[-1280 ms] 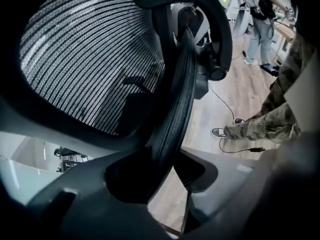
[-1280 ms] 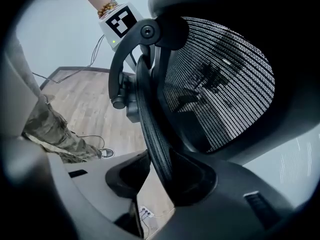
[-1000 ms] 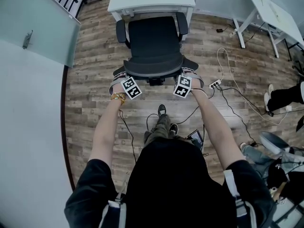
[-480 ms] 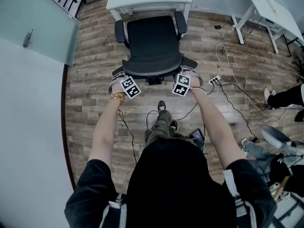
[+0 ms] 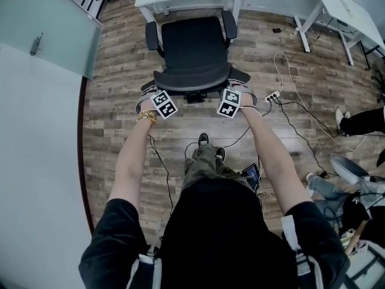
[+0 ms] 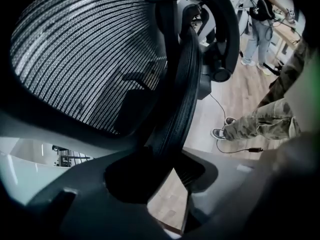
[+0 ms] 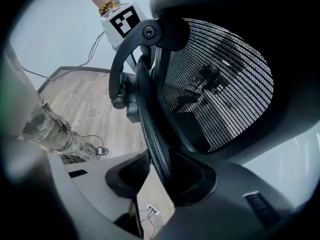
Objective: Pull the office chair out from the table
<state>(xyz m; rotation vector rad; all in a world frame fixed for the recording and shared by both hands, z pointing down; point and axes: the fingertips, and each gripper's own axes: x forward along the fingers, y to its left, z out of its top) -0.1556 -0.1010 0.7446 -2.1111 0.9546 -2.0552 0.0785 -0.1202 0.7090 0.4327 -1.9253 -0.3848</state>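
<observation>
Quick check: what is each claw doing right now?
left claw: closed on the office chair's backrest edge.
right claw: closed on the backrest edge too, on the other side.

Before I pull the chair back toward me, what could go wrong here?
1. The office chair would roll toward your shoes, where a black cable loops on the floor. The casters may snag it.
2. The power strip lies on the floor near the chair, on your right. A swerve could hit it.
3. The left gripper and right gripper clamp only the thin backrest rim, so a hard tug may make them slip.
</observation>
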